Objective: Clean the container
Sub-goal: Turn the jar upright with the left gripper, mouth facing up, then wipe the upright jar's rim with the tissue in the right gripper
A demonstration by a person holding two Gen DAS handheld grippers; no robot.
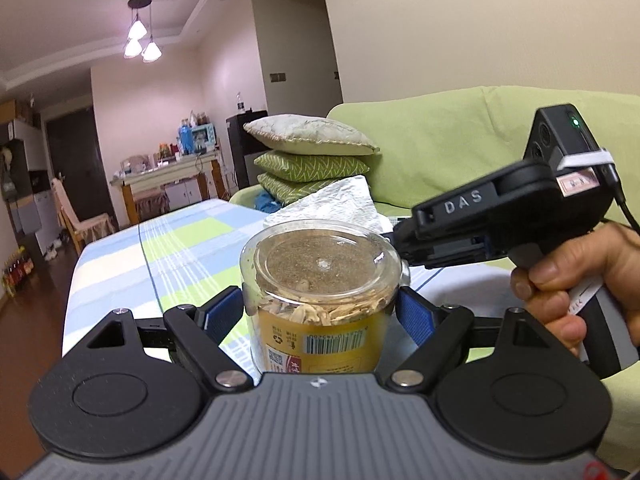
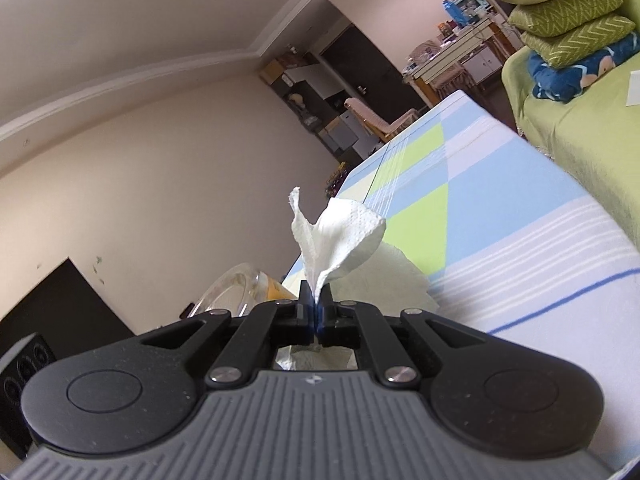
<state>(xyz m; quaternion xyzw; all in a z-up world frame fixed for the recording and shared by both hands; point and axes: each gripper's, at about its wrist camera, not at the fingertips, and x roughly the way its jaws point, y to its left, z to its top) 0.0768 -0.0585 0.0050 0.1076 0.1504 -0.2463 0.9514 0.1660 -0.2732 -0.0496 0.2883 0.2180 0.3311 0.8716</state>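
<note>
A clear plastic container (image 1: pixel 320 300) with a yellow label and brown flakes inside is held upside down between my left gripper's (image 1: pixel 320 308) blue pads, its base toward the camera. My right gripper (image 2: pixel 316 300) is shut on a white paper towel (image 2: pixel 336 236), which fans out above the fingertips. In the left wrist view the right gripper's body (image 1: pixel 500 212) reaches in from the right, with the towel (image 1: pixel 332 204) just behind the container. The container's edge (image 2: pixel 240 284) shows low left in the right wrist view.
A table with a blue, green and white checked cloth (image 1: pixel 168 248) lies below. A green sofa (image 1: pixel 440 148) with stacked cushions (image 1: pixel 312 152) stands to the right. A cluttered side table (image 1: pixel 168 172) and chair are far back.
</note>
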